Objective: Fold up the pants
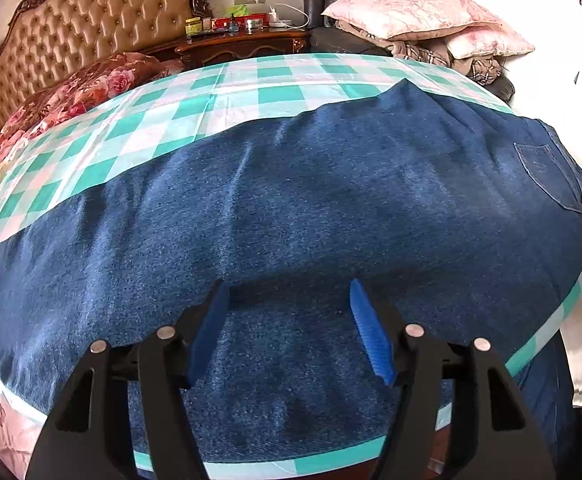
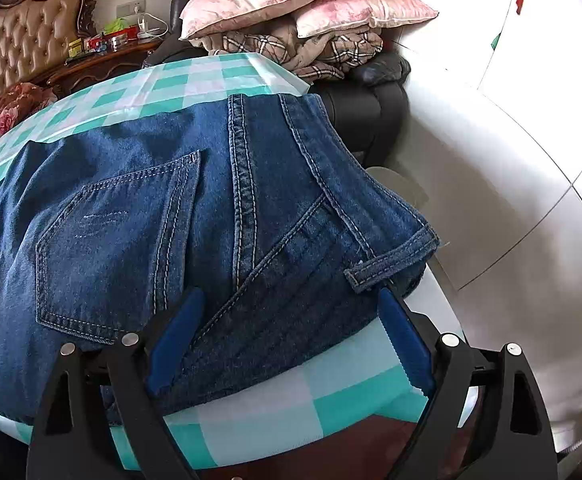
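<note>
- jeans [image 1: 291,200] flat on checked cloth [image 1: 195,96]
- left gripper [image 1: 289,300] fingers wide, over denim, nothing pinched
- right gripper [image 2: 291,304] fingers wide, straddling waistband [image 2: 355,184] corner, no grip

Dark blue denim pants [image 1: 291,208], faintly speckled, with pale contrast stitching along seams, back pocket [image 2: 119,248] and waistband in the right wrist view. Teal, white and pale pink checked cloth [image 1: 195,100] beneath, covering the bench. Bright blue ribbed pads [image 1: 371,336] on matte black frames with silver rivets, lower centre of both frames. Tan tufted headboard [image 1: 79,28] edged in dark carved wood, upper left. Red and pink floral blanket [image 1: 71,100] at left. Pink marbled pillows [image 2: 291,0] atop beige plaid bedding [image 2: 303,50], upper right. Black leather chair [image 2: 371,112] behind.
</note>
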`<act>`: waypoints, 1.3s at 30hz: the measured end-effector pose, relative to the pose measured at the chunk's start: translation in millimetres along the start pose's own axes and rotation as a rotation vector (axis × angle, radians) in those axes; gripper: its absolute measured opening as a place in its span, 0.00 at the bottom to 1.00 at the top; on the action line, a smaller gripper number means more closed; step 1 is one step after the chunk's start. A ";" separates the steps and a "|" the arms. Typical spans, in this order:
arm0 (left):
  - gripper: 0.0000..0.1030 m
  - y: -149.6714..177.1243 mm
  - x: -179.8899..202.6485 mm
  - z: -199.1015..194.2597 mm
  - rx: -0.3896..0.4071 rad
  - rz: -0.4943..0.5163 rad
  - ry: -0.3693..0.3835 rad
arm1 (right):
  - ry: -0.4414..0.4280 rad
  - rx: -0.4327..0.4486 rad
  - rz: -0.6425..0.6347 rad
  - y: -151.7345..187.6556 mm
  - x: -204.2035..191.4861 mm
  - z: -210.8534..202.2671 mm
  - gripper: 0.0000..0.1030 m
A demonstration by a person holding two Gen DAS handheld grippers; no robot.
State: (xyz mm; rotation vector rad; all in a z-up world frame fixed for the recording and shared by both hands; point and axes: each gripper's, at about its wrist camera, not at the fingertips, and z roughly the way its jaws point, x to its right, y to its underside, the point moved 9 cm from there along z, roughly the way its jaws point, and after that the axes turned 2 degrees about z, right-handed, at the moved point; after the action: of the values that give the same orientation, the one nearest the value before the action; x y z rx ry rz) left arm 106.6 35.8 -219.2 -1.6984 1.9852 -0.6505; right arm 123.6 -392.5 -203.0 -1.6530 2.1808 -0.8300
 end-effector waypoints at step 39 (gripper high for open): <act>0.33 133.6 -401.0 -97.0 0.096 -0.664 -0.308 | -0.434 0.005 -0.506 39.1 -347.9 -113.8 0.79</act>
State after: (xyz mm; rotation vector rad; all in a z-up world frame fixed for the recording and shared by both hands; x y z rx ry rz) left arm 1.2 456.3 -212.2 -2.2436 1.1498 -0.6293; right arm 137.7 -25.6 -176.4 -2.1788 1.4932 -0.5144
